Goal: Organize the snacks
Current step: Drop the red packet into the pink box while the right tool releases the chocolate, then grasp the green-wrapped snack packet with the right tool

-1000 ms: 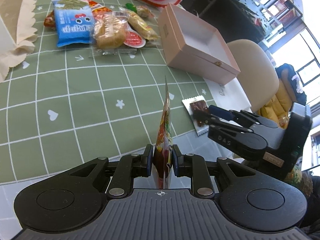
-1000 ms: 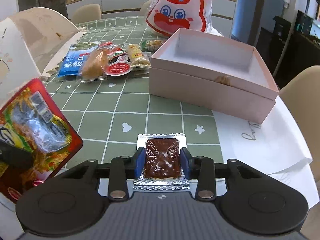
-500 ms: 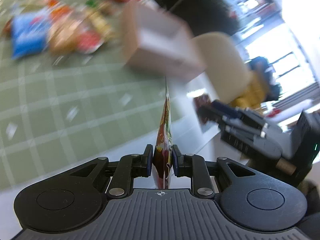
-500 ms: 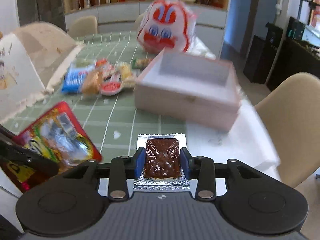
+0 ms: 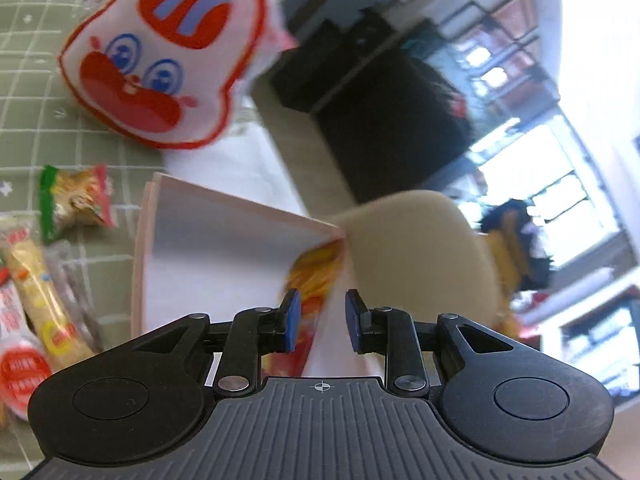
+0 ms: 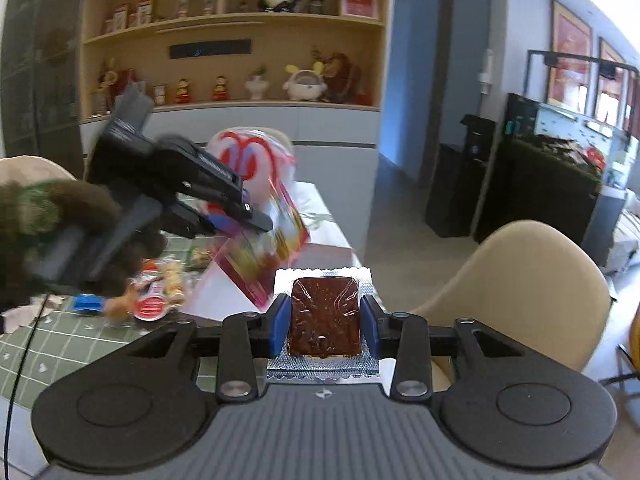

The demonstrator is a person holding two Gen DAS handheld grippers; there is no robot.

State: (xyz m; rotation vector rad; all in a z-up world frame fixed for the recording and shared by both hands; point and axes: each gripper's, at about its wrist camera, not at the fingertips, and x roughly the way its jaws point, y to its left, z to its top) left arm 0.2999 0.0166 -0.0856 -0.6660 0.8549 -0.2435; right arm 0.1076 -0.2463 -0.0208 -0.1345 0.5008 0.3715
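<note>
Release logged: left gripper (image 5: 319,322), clamped on the red snack packet (image 5: 310,304) a second ago, now stands fingers apart, packet dropping into the pink box (image 5: 208,256). Right gripper (image 6: 325,325) remains clamped on the brown foil snack (image 6: 324,322), short of that box; next deposit.

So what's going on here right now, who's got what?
A person is sorting snacks into the open pink cardboard box. The left gripper has its jaws apart, and the red and yellow snack packet sits between them, leaning into the box; whether it is touched at all is blurred. The right gripper is shut on a brown jerky piece in clear silver-edged wrap, held in the air short of the box. More wrapped snacks lie on the green checked tablecloth.
</note>
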